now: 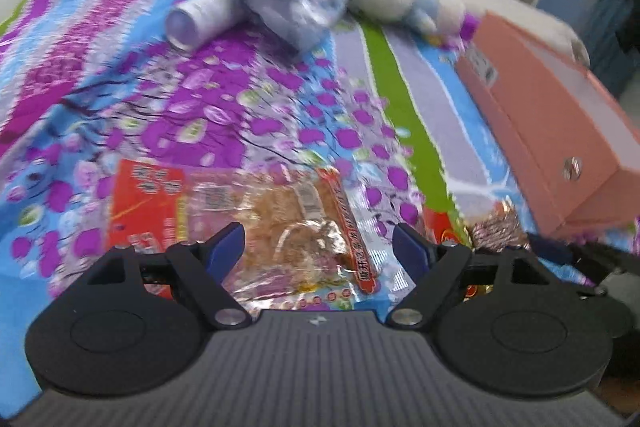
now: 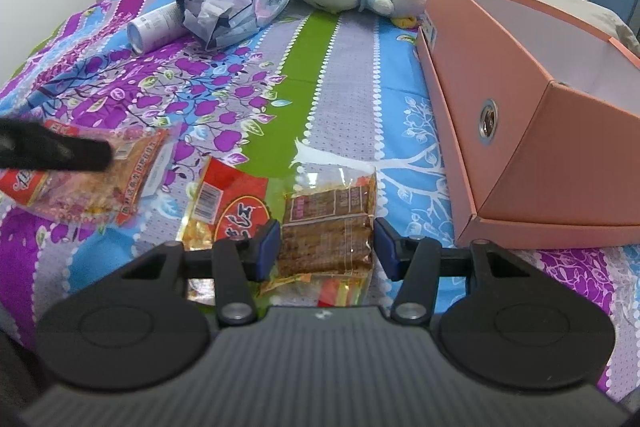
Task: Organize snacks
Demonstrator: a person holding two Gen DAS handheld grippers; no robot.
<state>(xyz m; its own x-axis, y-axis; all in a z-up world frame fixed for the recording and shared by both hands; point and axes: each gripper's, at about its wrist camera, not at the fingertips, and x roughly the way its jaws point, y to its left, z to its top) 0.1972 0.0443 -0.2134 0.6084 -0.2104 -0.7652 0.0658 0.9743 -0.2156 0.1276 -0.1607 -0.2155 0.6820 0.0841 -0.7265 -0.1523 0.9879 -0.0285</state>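
On the bed, the right gripper (image 2: pixel 326 249) has its jaws apart astride the brown snack pack (image 2: pixel 328 227); the left gripper (image 1: pixel 318 247), jaws apart, hovers over a clear-and-red snack bag (image 1: pixel 280 219); the pink box (image 2: pixel 560 131) sits at 2 o'clock; slick film could slip or crush when pinched.

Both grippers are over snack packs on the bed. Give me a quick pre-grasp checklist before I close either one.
1. Right gripper open: ok.
2. Brown snack pack between the right fingers: ok.
3. Pads touching that pack: cannot tell.
4. Left gripper open above the clear snack pack: ok, though the view is blurred.
5. Pink box open on top, beside the packs: ok.
6. Red snack pack overlapping the brown one, may drag along: cannot tell.
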